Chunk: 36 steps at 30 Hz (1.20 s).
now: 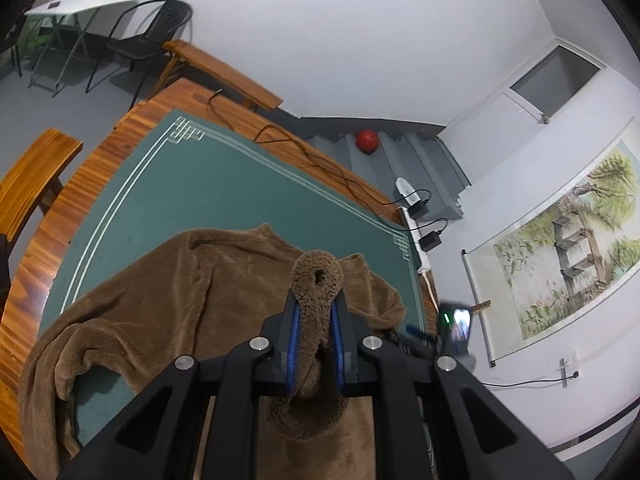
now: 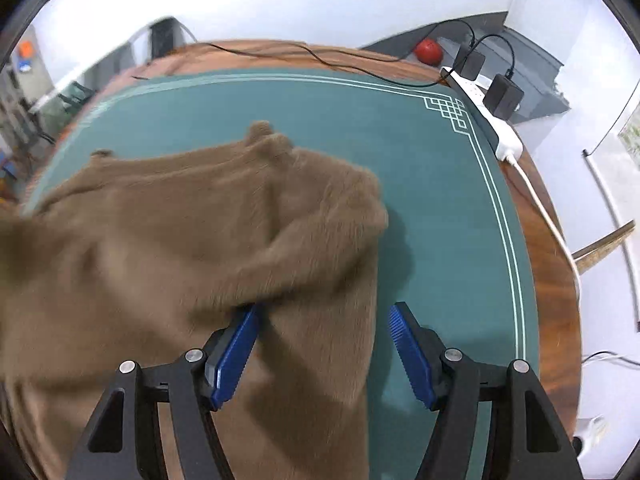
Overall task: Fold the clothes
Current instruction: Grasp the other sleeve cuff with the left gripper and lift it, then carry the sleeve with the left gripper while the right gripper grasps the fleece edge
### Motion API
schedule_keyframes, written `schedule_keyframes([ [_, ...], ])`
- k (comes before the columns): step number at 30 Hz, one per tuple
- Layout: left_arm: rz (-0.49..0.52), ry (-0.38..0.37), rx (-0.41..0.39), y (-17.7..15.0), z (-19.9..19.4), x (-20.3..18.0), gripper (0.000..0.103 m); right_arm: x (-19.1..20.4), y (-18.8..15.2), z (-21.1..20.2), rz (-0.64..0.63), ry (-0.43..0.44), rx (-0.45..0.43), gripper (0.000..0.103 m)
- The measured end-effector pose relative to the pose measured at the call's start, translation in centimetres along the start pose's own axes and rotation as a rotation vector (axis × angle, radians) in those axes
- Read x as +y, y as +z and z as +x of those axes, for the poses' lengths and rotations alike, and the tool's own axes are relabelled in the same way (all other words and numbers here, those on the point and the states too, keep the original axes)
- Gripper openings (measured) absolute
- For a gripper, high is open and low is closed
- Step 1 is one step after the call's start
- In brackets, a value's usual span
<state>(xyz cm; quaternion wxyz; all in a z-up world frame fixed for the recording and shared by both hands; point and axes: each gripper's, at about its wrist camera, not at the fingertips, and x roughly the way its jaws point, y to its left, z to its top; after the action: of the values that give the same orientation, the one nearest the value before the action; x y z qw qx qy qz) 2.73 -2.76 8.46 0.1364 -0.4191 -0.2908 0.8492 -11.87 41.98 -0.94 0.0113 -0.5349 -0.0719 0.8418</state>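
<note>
- On the green mat [image 2: 440, 200] that covers most of the wooden table [image 1: 48, 216], a brown fleece top [image 1: 168, 292] lies spread and rumpled, reaching from the near edge toward the middle; bare mat shows toward the far and right edges.
- The left gripper [image 1: 316, 308] has its jaws pressed together on a cuff of the top [image 1: 318, 276], which sticks up past the fingertips, lifted off the mat.
- The right gripper [image 2: 324, 316] has its jaws spread wide over the top's right edge; the left blue pad [image 2: 236, 348] touches the cloth, the right pad stands over bare mat.
- Along the table's far right edge lies a white power strip [image 2: 500, 128] with two black plug adapters [image 2: 504, 94]; a thin dark cable [image 2: 280, 50] trails across the far wooden border.
- Wooden benches [image 1: 224, 72] stand at the far and left edges.
- Beyond the table: a red ball [image 1: 367, 141] on grey steps, a black chair [image 1: 148, 40] beside a white folding table [image 1: 80, 4], and a landscape scroll [image 1: 568, 240] on the wall.
- No readable writing shows anywhere.
</note>
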Motion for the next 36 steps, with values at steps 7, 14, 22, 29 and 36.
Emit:
schedule_keyframes([
  [7, -0.040, 0.037, 0.041, -0.2, 1.8, 2.0, 0.015, -1.3, 1.6, 0.9, 0.026, -0.057, -0.022, 0.069],
  [14, -0.050, 0.046, 0.059, 0.1, 3.6, 2.6, 0.015, 0.9, -5.4, -6.2, -0.198, 0.188, -0.164, 0.069],
  [22, -0.042, 0.062, 0.069, 0.2, 4.3, 2.3, 0.015, 5.6, -14.4, -6.6, -0.563, 0.152, -0.103, 0.069],
  [29, -0.035, 0.073, 0.076, 0.4, 4.4, 1.9, 0.015, 6.5, -13.3, -5.4, -0.568, -0.017, -0.149, 0.018],
  [36, -0.154, 0.031, 0.151, -0.6, 6.4, 4.3, 0.015, -0.5, -12.1, -8.6, -0.284, -0.070, -0.189, 0.012],
])
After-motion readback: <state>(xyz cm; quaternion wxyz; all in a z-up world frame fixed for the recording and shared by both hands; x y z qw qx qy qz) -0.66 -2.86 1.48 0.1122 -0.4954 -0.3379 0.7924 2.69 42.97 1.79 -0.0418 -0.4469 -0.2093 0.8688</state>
